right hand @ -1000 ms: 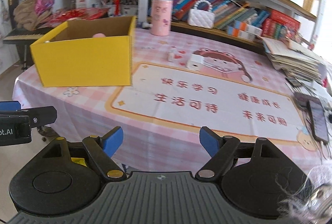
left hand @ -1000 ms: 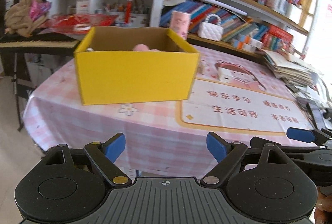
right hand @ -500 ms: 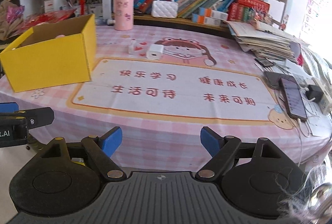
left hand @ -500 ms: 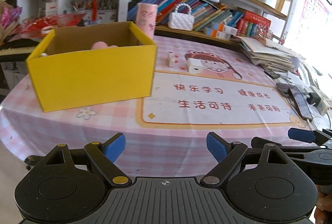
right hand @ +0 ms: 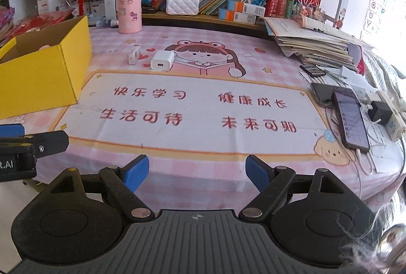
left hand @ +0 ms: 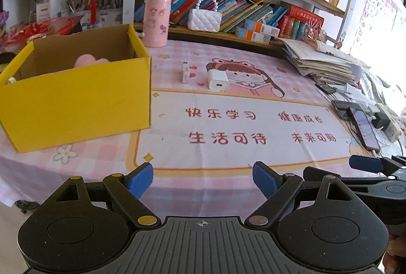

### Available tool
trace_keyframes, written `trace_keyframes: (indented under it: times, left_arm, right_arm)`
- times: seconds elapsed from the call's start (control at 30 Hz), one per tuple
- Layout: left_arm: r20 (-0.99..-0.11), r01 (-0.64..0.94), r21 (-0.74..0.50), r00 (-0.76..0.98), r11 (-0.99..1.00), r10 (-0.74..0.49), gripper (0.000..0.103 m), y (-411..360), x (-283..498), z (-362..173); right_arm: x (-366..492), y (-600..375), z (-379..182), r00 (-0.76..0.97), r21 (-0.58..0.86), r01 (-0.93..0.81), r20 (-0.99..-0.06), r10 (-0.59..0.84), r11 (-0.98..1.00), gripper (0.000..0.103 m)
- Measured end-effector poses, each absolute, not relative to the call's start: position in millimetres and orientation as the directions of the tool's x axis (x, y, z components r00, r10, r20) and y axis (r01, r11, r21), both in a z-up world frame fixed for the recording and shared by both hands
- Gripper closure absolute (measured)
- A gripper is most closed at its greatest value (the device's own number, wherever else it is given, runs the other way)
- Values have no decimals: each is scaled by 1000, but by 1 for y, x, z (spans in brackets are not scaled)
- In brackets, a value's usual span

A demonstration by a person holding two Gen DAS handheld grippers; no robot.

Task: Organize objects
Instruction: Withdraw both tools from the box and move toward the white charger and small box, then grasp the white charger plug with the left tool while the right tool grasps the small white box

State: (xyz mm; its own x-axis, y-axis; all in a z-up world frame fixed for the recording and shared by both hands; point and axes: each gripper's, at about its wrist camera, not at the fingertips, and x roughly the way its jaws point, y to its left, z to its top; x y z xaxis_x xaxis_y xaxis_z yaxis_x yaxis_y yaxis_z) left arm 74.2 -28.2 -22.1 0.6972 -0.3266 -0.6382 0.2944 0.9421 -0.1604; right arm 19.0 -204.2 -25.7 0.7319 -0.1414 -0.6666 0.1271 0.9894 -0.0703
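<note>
A yellow cardboard box (left hand: 76, 98) stands on the left of the table with a pink soft thing (left hand: 88, 61) inside. A white charger cube (left hand: 217, 79) and a small white stick-like item (left hand: 185, 73) lie on the cloth beyond the middle. In the right wrist view the charger (right hand: 162, 60) and the small item (right hand: 133, 54) lie right of the box (right hand: 43, 70). My left gripper (left hand: 203, 181) hangs open over the table's near edge, empty. My right gripper (right hand: 196, 173) is open too, nothing between its fingers, well short of the charger.
A pink cylinder (right hand: 128, 10) and a white quilted purse (right hand: 182, 4) stand at the back by the bookshelf. A stack of papers (right hand: 312, 45) sits at the right. Phones (right hand: 350, 116) and a power strip (right hand: 390, 119) with cables lie near the right edge.
Both grippers have swung to the right along the table's near edge. The yellow box has slid from centre to the left of each view, and the phones have come into sight.
</note>
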Motion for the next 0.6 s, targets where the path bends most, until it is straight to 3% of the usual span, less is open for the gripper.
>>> trace_keyframes:
  times: [0.6]
  left_arm:
    - [-617, 233, -126, 743, 964, -260, 16, -93, 160, -22]
  right_arm:
    - [124, -278, -21, 756, -35, 106, -646, -104, 994, 21]
